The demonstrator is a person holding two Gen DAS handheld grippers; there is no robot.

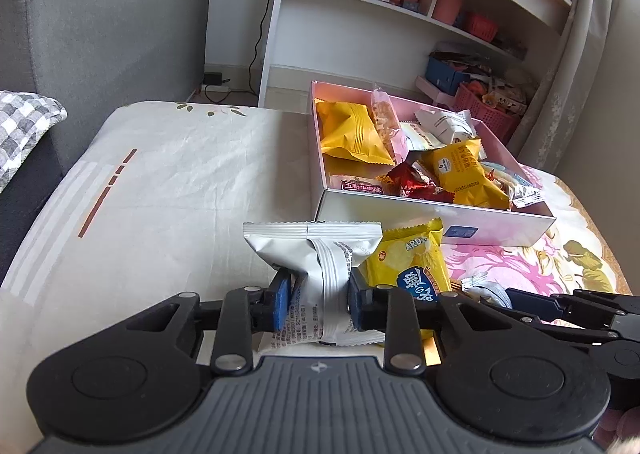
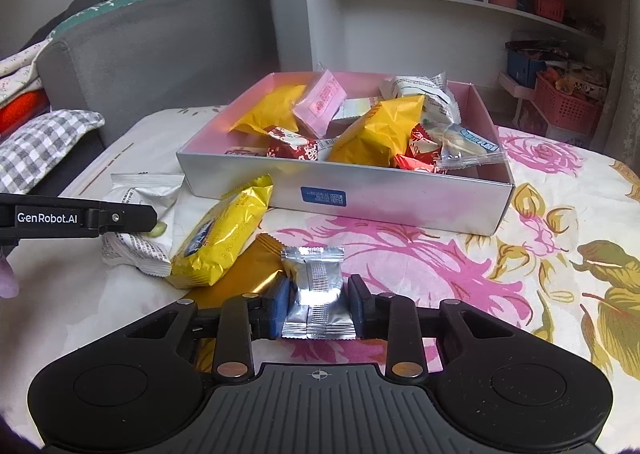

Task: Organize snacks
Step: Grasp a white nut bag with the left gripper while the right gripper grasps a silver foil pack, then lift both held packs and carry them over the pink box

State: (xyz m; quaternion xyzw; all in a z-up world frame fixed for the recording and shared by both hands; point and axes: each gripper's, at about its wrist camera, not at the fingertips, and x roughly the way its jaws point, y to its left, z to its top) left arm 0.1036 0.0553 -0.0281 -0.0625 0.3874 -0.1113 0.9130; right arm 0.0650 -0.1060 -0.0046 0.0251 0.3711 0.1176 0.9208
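Note:
A silver box with a pink inside stands on the cloth and holds several snack packs. My left gripper is shut on a white snack pack, which also shows in the right wrist view beside the left gripper's arm. A yellow chip pack lies next to it. My right gripper is shut on a small silver foil pack, with a gold wrapper lying to its left. The right gripper's finger shows at the right in the left wrist view.
A floral cloth covers the table. A grey sofa with a checked cushion stands to the left. White shelves and a pink basket are behind the box.

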